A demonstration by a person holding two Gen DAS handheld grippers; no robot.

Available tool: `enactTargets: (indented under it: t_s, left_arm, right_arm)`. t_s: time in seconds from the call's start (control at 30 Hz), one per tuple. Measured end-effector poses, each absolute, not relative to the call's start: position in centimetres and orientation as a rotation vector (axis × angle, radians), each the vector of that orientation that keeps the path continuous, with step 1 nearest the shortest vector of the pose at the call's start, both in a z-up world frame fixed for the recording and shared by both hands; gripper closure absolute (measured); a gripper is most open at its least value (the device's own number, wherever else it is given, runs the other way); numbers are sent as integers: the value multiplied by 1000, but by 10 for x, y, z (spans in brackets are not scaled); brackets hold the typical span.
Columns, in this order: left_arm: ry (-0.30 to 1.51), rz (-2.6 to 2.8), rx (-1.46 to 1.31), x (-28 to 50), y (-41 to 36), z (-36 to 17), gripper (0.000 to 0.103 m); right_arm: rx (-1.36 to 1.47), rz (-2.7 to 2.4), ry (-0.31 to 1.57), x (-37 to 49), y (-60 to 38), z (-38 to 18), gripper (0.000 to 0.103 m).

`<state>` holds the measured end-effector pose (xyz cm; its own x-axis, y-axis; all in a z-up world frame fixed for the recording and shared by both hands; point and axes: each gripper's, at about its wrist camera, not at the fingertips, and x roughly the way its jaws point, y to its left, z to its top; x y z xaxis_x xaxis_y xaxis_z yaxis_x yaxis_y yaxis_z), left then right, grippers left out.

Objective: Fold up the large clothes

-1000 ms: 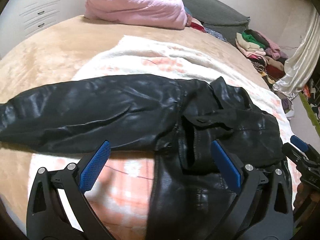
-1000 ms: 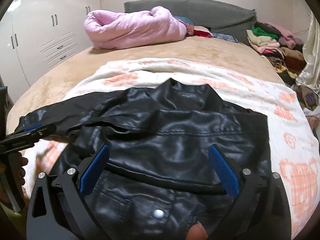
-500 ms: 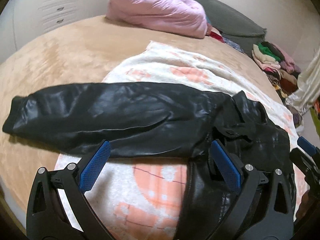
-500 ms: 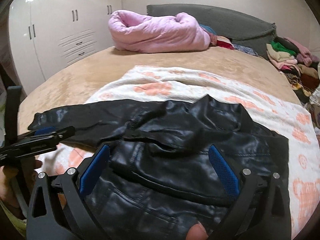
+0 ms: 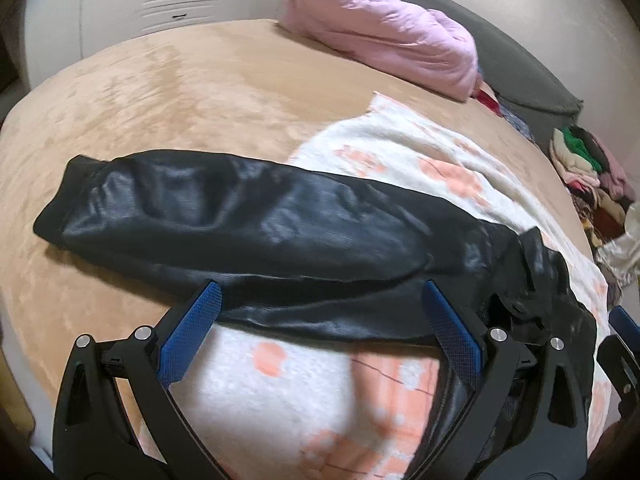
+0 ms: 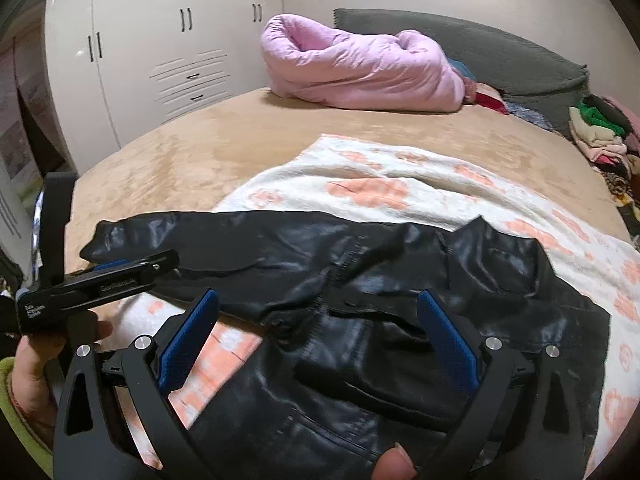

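A black leather jacket (image 6: 400,320) lies flat on a white blanket with orange prints (image 6: 380,184) on the bed. Its left sleeve (image 5: 224,216) stretches out to the left onto the tan bedspread, cuff at the far end. My left gripper (image 5: 320,320) is open, hovering just in front of the sleeve's lower edge, holding nothing. My right gripper (image 6: 320,328) is open above the jacket's body near the armpit seam, empty. In the right wrist view the left gripper (image 6: 96,284) shows at the left, held by a hand (image 6: 32,368).
A rolled pink duvet (image 6: 360,72) lies at the head of the bed against a grey headboard (image 6: 500,52). Piled clothes (image 6: 600,132) sit at the right. White wardrobes (image 6: 160,60) stand at the left. The tan bedspread (image 5: 160,92) extends beyond the blanket.
Both grippers have shifted left along the jacket; the left one now faces the outstretched sleeve instead of the body. Both stay open. The jacket has not moved.
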<state>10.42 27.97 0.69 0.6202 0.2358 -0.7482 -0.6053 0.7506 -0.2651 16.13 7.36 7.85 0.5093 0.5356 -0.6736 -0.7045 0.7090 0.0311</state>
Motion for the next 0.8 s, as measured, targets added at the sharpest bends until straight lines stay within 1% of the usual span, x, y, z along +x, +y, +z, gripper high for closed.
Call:
enactTargets:
  t_s: [0.5, 0.8]
  left_arm:
    - [719, 708, -670, 78, 336, -4, 9]
    - [717, 767, -800, 64, 369, -25, 9]
  right_arm:
    - [-307, 858, 712, 160, 132, 77, 4]
    - [-302, 858, 745, 162, 129, 58, 4]
